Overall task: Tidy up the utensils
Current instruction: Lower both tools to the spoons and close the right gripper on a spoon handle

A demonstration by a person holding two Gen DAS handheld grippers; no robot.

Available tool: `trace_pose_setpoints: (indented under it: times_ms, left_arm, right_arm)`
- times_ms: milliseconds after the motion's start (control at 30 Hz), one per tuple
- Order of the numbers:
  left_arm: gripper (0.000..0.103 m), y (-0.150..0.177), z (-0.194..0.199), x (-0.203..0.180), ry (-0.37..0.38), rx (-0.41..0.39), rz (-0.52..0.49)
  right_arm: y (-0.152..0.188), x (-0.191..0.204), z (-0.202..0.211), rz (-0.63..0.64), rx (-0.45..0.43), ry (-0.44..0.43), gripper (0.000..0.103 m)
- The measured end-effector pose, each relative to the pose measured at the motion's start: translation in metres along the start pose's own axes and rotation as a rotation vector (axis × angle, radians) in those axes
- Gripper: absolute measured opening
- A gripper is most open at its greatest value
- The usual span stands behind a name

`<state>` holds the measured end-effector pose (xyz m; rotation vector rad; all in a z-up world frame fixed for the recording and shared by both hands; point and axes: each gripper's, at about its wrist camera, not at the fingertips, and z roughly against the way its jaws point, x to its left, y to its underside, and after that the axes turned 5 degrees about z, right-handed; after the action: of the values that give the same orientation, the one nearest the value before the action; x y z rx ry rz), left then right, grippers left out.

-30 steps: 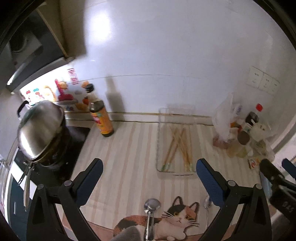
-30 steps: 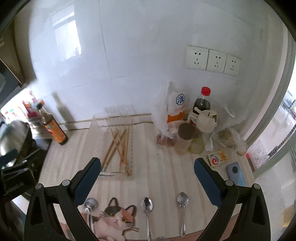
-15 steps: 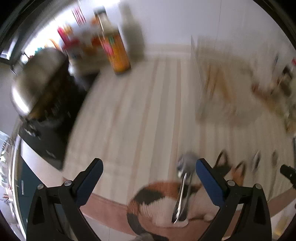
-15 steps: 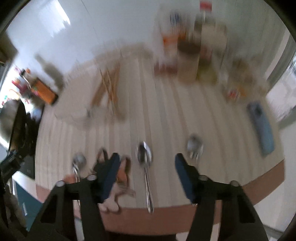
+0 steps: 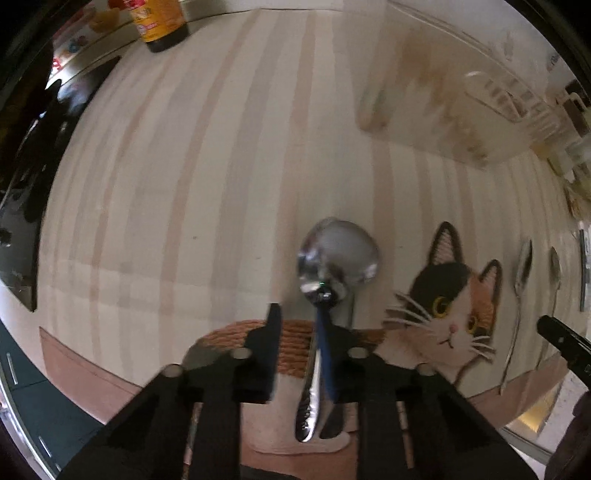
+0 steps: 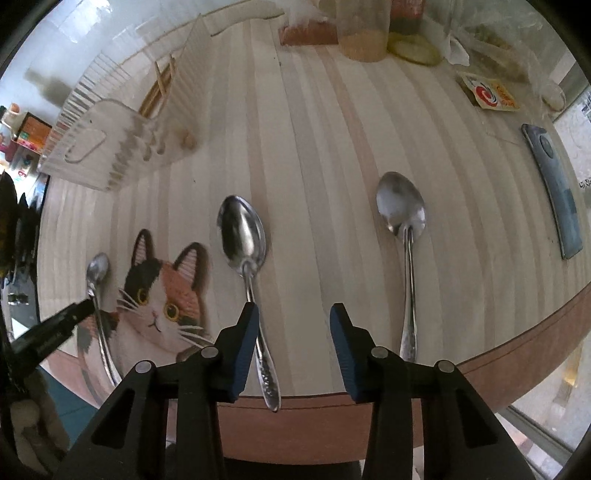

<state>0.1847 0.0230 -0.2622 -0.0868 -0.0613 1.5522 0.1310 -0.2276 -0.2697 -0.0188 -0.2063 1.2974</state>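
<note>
My left claw [image 5: 297, 332] hangs low over the near edge of the counter [image 5: 207, 155], its fingers drawn in around the handle of the leftmost spoon [image 5: 334, 258]. The handle runs between the two fingers, close against the right one with a gap on the left, and whether they actually pinch it I cannot tell. The spoon's bowl lies just ahead of the fingertips, on the striped cloth, while its handle crosses the cat mat [image 5: 454, 314] back toward me.

My right claw [image 6: 293, 314] is released, fingers parted, low over the front edge of the counter. The middle spoon [image 6: 243, 236] lies with its handle passing just under and beside my left finger rather than centred in the gap; its bowl sits ahead and to the left of the fingertips. The right spoon [image 6: 400, 210] lies well outside my right finger, roughly parallel to the middle one.

Farther back on the left stands a clear plastic rack [image 6: 107, 144] holding wooden chopsticks [image 6: 160, 86]. A phone [image 6: 554, 184] lies flat near the right edge, and a brown sauce bottle [image 5: 160, 22] stands at the far left.
</note>
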Motion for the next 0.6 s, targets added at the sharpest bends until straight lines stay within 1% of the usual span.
trace_pose_setpoints:
  times_ms: [67,100,167,200,267,300,400,500,567,600]
  left_arm:
    - [0.013,0.0,0.002,0.001,0.007,0.004,0.012]
    - [0.013,0.0,0.003,0.002,0.024,0.006,0.02]
    - [0.013,0.002,0.012,0.01,0.096,0.018,0.061]
    - [0.013,0.004,0.017,0.012,0.153,0.026,0.076]
    - [0.013,0.009,0.023,0.011,0.204,0.027,0.074]
    - [0.014,0.011,0.025,0.006,0.214,0.032,0.061]
    - [0.014,0.016,0.02,-0.006,0.199,0.04,0.026]
    - [0.014,0.012,0.012,-0.021,0.163,0.051,0.004]
    - [0.013,0.012,0.011,-0.029,0.133,0.032,-0.015]
    - [0.01,0.012,0.012,-0.033,0.112,0.024,-0.032]
  right_arm:
    - [0.001,0.001,-0.003,0.0,0.009,-0.002,0.042]
    - [0.0,0.001,-0.004,0.001,0.01,-0.004,0.042]
    - [0.0,0.002,-0.003,-0.002,0.007,-0.017,0.042]
    - [0.0,0.002,-0.002,-0.004,0.006,-0.027,0.042]
    - [0.0,0.003,-0.001,-0.004,0.006,-0.032,0.042]
    - [-0.001,0.003,0.0,-0.004,0.004,-0.034,0.042]
    - [-0.004,0.002,-0.002,-0.01,0.008,-0.038,0.042]
    - [-0.004,0.002,-0.004,-0.011,0.017,-0.036,0.042]
    - [-0.003,0.002,-0.005,-0.009,0.02,-0.033,0.042]
    - [-0.003,0.002,-0.006,-0.009,0.021,-0.033,0.042]
